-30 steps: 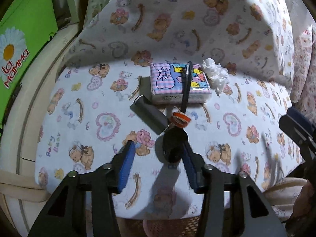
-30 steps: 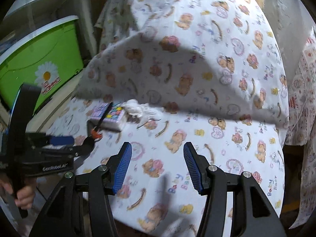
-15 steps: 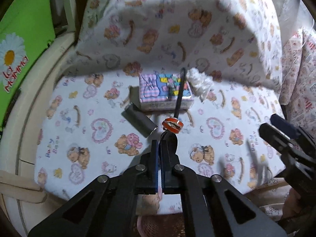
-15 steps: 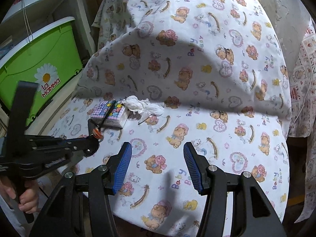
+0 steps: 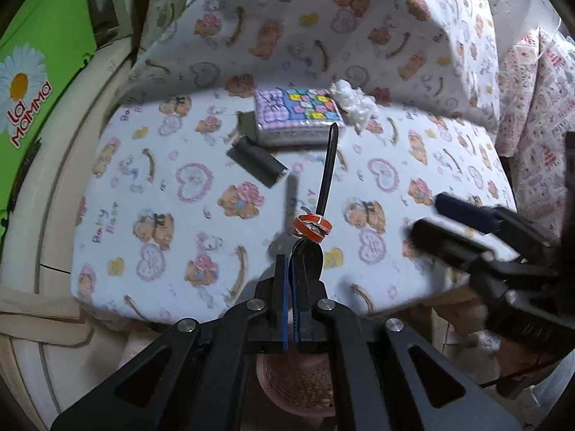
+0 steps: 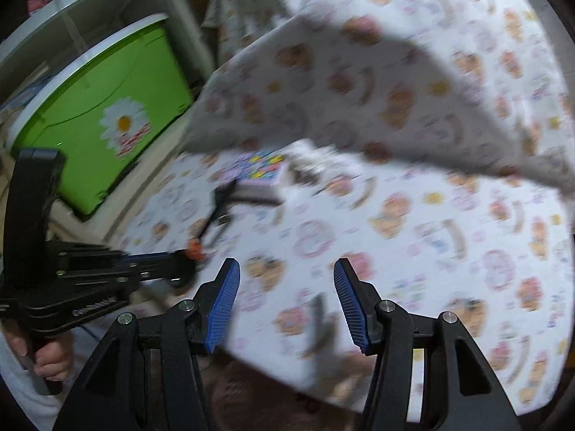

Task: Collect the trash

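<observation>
My left gripper (image 5: 291, 273) is shut on the end of a thin black strap with an orange ring (image 5: 311, 228), held up above the bear-print sheet (image 5: 161, 215); the strap also shows blurred in the right wrist view (image 6: 212, 222). A crumpled white tissue (image 5: 352, 102) lies beside a pink-and-blue tissue packet (image 5: 294, 115). A dark rectangular object (image 5: 257, 160) lies left of the packet. My right gripper (image 6: 285, 301) is open and empty above the sheet's near edge, and it also shows in the left wrist view (image 5: 456, 215).
A pink basket (image 5: 298, 384) stands on the floor below the sheet's near edge, under my left gripper. A green bin with a daisy label (image 6: 107, 118) stands at the left. A raised covered backrest (image 5: 323, 18) rises behind the packet.
My left gripper shut on the strap's end and lifted it off the sheet, pulling back toward the near edge. My right gripper swung left and closer to the sheet.
</observation>
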A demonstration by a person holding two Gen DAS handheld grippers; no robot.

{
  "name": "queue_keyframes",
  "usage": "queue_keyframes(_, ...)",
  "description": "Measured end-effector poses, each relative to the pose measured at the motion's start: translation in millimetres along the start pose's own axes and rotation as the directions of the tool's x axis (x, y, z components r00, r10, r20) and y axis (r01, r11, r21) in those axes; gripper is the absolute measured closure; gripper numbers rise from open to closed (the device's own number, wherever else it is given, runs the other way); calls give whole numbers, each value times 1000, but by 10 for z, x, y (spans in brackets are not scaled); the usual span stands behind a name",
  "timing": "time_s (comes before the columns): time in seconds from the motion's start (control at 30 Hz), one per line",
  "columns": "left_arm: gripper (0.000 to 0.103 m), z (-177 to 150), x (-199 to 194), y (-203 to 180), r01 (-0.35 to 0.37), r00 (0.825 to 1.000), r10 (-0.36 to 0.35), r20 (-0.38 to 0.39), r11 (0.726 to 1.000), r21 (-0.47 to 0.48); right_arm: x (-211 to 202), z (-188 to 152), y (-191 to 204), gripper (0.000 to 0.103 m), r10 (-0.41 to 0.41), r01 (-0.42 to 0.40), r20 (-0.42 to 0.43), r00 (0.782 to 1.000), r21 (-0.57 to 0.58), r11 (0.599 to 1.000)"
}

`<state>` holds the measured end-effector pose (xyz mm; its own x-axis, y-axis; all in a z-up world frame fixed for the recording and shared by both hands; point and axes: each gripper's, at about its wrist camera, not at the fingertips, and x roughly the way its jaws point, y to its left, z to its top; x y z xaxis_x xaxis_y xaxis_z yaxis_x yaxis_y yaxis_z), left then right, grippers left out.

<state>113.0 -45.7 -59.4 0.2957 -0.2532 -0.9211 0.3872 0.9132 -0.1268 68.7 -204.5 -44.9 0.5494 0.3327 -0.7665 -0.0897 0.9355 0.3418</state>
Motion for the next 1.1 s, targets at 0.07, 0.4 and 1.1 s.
queue_keyframes(0.07,102,-22,24,12,19,1000,-19,-17,1000,-15,87,-10,37,48,64,-63,-28,998,36,997)
queue_keyframes(0.4,102,-24,-16,7,34,999,-34,-11,999,-16,497,35,79,67,286,-262,-80,955,227,938)
queue_keyframes(1.1,102,-178,-13,81,62,997,-64,-43,997,-37,233,275,-255,94,94,-114,81,992,299,947)
